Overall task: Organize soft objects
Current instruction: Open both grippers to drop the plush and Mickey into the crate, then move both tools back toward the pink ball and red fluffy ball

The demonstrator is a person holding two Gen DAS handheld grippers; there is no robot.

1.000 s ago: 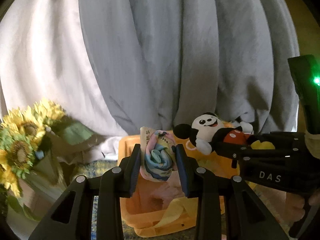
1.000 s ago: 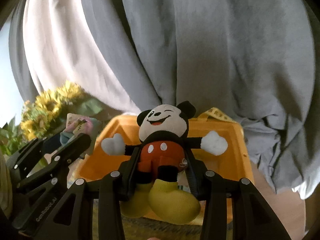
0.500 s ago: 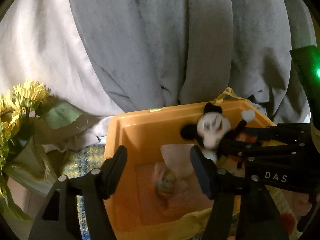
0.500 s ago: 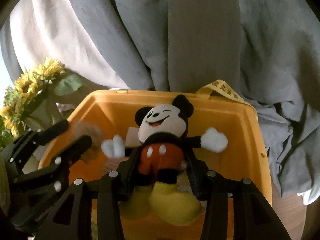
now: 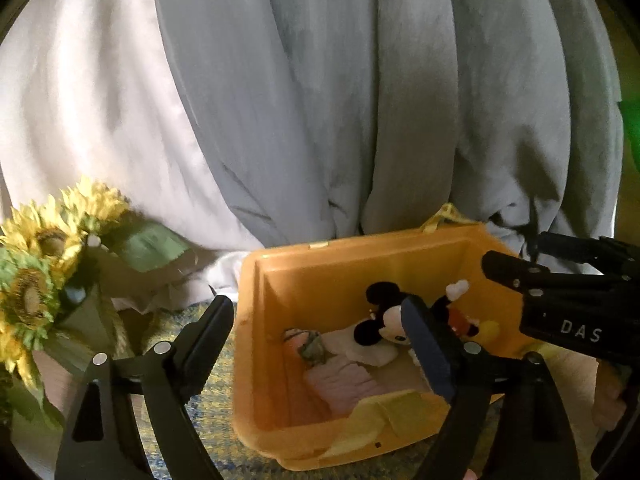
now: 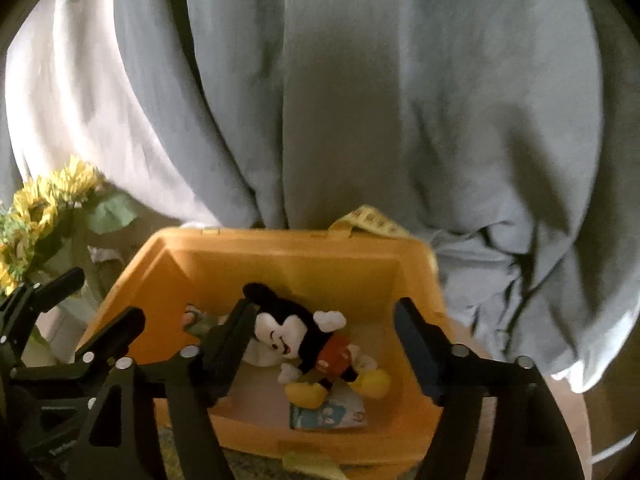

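1. Left wrist view: the left gripper [image 5: 320,344] has let go; its jaws are opening wide and nothing sits between them. A second ago they clenched a small rolled, pastel-patterned soft bundle [image 5: 310,346]; that bundle now lies on the floor of the orange plastic storage bin [image 5: 312,268], near its left wall. Beside it lies the black, white and red mouse plush toy [image 5: 390,326], resting on pale folded cloths. The right gripper [image 5: 560,280] reaches in from the right, above the bin's rim. Artificial yellow sunflowers [image 5: 44,240] stand to the left, outside the bin, and grey drapery [image 5: 360,100] hangs behind.

2. Right wrist view: the right gripper [image 6: 320,344] is also released, its jaws opening with no contact on the plush. The mouse plush toy [image 6: 312,348], held upright between them a second ago, now lies tilted on its side inside the bin [image 6: 280,240].

3. Judgement: both soft items appear delivered, so this drop looks complete; the grippers probably need only withdraw and fetch anything remaining.
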